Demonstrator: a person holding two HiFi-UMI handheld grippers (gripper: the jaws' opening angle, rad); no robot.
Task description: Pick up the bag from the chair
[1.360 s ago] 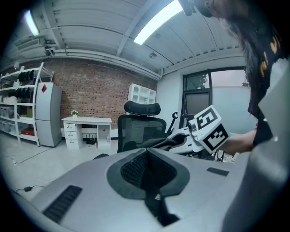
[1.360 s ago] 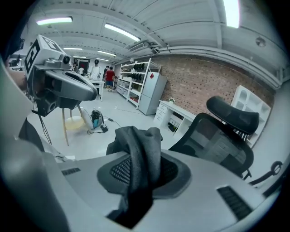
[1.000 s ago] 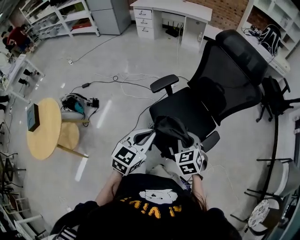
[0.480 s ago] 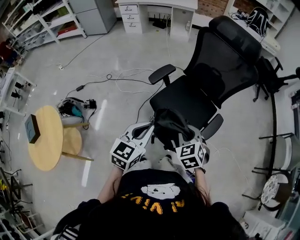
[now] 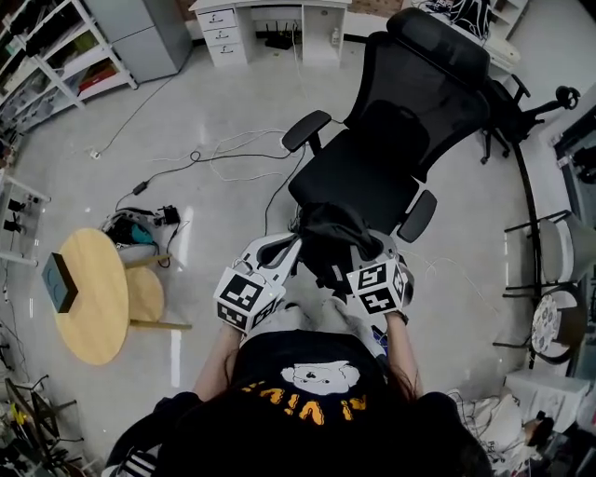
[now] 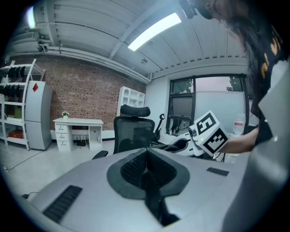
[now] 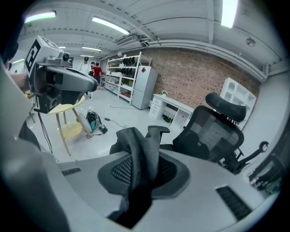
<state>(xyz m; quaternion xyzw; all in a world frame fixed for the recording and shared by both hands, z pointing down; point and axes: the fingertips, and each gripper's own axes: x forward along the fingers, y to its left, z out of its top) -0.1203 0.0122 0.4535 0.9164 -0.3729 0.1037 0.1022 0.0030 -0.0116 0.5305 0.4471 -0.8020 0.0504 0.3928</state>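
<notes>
Right off the front edge of the chair seat, bunched up between both grippers: the black bag. Got a thin dark strap nipped tight in the left gripper, jaws fully together on it. Same deal with the right gripper, clamped onto a thick fold of bag fabric sticking up past the jaws. Can't tell if touching the seat or not.

Pale glossy floor ahead of you. Standing on it: chair, white desk beyond, round wooden table and low stool at your left. Loose cables trail between chair and table.
</notes>
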